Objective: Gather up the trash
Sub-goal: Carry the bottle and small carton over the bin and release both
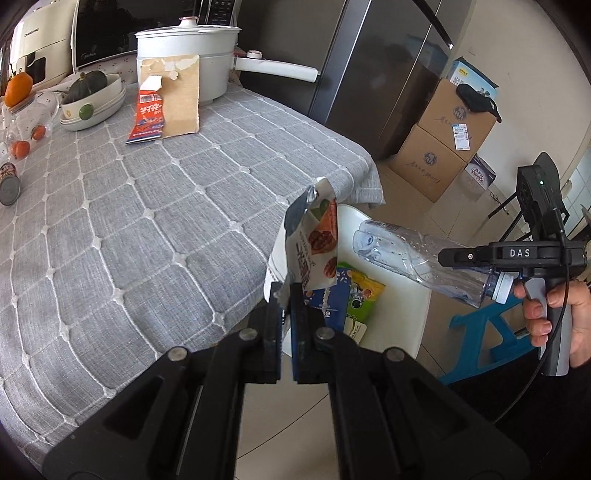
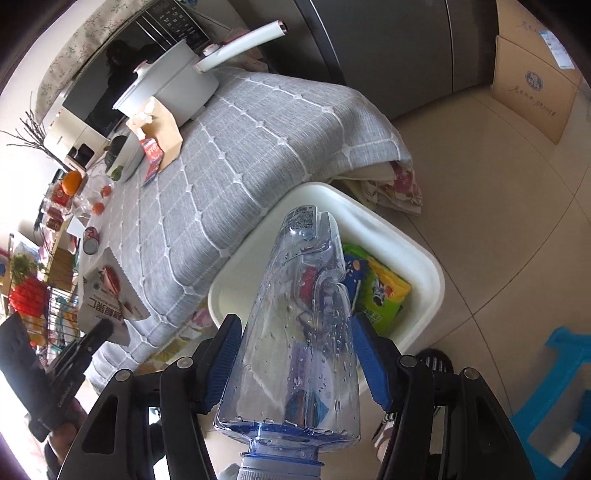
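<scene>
The right gripper (image 2: 295, 354) clamps a clear plastic bottle (image 2: 303, 325) above the white bin (image 2: 424, 258); the left gripper (image 1: 284, 299), jaws pressed together, pinches a torn snack wrapper (image 1: 314, 243) at the edge of the table's grey checked cloth (image 1: 147, 221); cloth overhangs the bin; green and blue packets (image 2: 384, 291) lie inside; a white pot (image 1: 188, 48), torn cardboard (image 1: 177, 96) and a red wrapper (image 1: 147, 118) sit farther back.

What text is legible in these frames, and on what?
"DAS": right gripper, on its side.
"Midea": microwave, lower door edge, faint.
Chinese print on the snack wrapper in the left gripper: too distorted to read.
Red carton, bottle label, cardboard boxes: too blurred.
</scene>
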The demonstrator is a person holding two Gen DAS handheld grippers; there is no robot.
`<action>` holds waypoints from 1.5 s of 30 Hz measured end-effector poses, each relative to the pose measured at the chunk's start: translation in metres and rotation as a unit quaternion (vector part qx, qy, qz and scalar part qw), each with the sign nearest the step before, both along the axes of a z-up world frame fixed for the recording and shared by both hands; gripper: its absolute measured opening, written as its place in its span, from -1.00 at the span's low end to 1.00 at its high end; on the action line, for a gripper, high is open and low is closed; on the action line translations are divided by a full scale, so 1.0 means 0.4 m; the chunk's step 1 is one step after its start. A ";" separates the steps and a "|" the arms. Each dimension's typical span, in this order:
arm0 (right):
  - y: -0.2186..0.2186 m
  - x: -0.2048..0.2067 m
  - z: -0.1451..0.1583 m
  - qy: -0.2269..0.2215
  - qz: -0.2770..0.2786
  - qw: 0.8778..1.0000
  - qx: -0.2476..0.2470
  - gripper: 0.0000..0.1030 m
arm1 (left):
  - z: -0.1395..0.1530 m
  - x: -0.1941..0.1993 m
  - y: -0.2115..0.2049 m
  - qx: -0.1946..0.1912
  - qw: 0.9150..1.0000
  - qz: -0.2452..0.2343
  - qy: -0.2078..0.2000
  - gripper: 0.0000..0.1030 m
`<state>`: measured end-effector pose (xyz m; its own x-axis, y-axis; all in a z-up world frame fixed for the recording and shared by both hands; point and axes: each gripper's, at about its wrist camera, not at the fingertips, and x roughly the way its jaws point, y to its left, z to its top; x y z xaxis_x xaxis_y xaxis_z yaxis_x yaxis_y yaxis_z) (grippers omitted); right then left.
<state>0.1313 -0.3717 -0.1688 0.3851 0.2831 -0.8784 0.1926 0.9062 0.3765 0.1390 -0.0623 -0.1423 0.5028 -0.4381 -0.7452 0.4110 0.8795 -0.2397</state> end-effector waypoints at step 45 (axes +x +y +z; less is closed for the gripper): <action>-0.091 -0.026 -0.010 0.010 -0.034 0.998 -0.044 0.53 | -0.057 0.034 -0.187 0.078 0.996 -0.030 -0.028 0.51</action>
<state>0.1210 -0.4082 -0.1727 0.3836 0.1773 -0.9063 0.2619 0.9202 0.2908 0.1527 -0.1369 -0.1652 0.5211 -0.3504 -0.7782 0.4735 0.8773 -0.0779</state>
